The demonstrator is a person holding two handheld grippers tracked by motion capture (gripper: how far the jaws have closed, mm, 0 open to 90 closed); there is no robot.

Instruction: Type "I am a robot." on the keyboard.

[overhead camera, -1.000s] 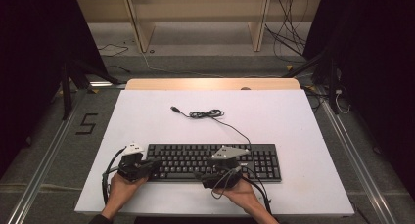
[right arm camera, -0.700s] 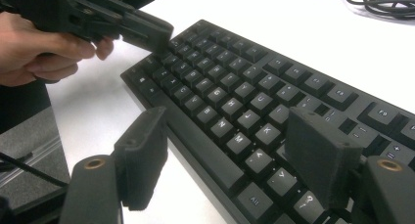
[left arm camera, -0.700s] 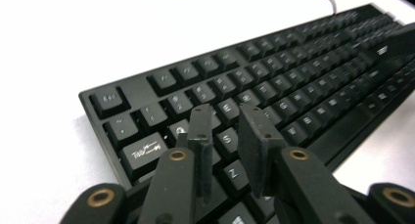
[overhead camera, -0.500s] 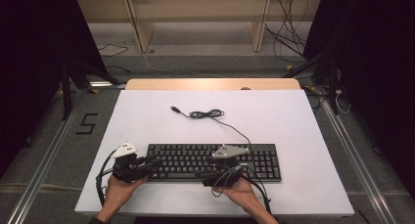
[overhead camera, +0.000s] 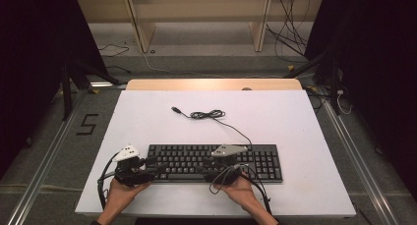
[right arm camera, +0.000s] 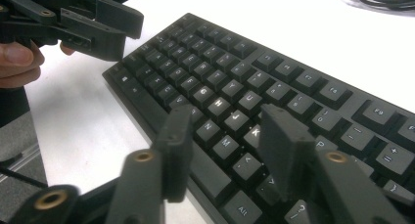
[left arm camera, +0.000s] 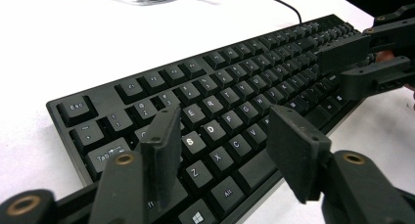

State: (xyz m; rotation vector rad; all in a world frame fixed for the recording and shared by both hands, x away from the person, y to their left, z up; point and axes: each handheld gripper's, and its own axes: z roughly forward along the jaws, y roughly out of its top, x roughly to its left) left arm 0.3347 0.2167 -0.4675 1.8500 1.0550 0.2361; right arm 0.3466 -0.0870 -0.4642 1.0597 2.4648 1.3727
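Jaws of the left gripper (overhead camera: 156,170) have just been opening and the right gripper's (overhead camera: 204,170) closing; both stand apart over the black keyboard (overhead camera: 216,161), clamping nothing, apparently poised to press keys. The keyboard lies at the near edge of the white desk (overhead camera: 295,126).

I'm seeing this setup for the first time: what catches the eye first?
A black keyboard lies along the near edge of the white table, its cable coiled behind it. The left tongs hang over its left end and the right tongs over its middle, both with jaws apart above the keys, gripping nothing.
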